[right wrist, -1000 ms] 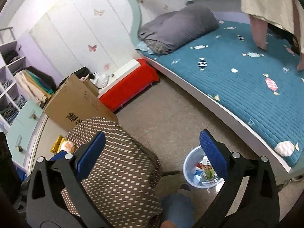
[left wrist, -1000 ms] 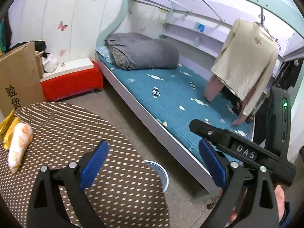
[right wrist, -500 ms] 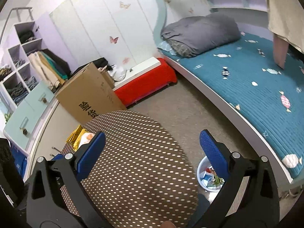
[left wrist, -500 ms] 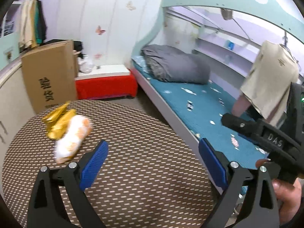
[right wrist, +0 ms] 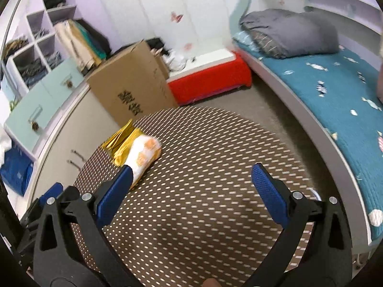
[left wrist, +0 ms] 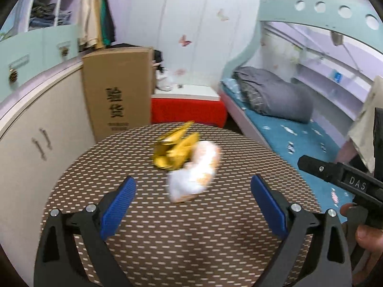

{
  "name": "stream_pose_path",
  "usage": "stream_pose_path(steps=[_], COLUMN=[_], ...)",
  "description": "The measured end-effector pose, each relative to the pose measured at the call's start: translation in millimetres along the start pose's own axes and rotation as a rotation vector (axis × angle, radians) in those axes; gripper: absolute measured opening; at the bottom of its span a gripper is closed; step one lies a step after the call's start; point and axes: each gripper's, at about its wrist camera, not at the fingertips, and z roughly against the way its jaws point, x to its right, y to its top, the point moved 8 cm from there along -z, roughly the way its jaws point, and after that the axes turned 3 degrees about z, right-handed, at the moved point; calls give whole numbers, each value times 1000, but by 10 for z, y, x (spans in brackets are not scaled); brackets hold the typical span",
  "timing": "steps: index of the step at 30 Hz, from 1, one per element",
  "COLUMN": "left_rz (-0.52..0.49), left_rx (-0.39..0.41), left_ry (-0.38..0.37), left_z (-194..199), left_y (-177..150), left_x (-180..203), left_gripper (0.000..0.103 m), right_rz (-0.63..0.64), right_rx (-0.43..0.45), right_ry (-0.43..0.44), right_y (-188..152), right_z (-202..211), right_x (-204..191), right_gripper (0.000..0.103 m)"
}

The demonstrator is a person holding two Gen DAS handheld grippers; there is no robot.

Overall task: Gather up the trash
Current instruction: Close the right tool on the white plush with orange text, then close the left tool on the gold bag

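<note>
A gold foil wrapper and a white and orange snack packet lie side by side on the round brown dotted table. My left gripper is open and empty, just short of the packet. In the right wrist view the gold wrapper and the packet lie at the table's left side. My right gripper is open and empty, to the right of them; its left fingertip hides the packet's near end. The right gripper's body shows in the left wrist view.
A tall cardboard box stands behind the table against a curved cabinet. A red bench and a bed with a teal cover and a grey duvet lie beyond.
Both views have swung left from the bed and floor bin toward the table. The wrapper and packet have come to the middle of the left wrist view. Both grippers stay open.
</note>
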Motion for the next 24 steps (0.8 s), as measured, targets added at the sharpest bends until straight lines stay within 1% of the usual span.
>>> stream_pose_path(steps=[4, 9, 15, 18, 19, 20, 21, 22, 24], left_rz=[24, 39, 39, 30, 25, 17, 9, 4, -9], left_rx=[-5, -21, -44, -57, -59, -63, -67, -69, -78], left_ry=[41, 73, 97, 107, 110, 113, 117, 119, 121], left_z=[-85, -224, -375, -467, -490, -520, -557, -578, -644], left_y=[-15, -41, -93, -94, -94, -90, -84, -79, -68], left_x=[-311, -596, -749, -791, -792, -798, -805, -796, -785], left_gripper=[95, 95, 95, 95, 95, 95, 95, 95, 95], right_rz=[39, 57, 40, 30, 26, 24, 25, 26, 26], right_rx=[-66, -115, -146, -152, -154, -156, -161, -175, -169], right_ry=[19, 39, 36, 60, 71, 78, 81, 93, 111], right_y=[-74, -130, -160, -153, -146, -145, -149, -168, -160], right_z=[-357, -734, -1072, -1226, -1268, -1297, -1331, -1375, -1368], right_x=[-287, -515, -658, -756, -781, -792, -800, -802, -794], right_gripper=[97, 97, 97, 97, 94, 81, 72, 52, 48])
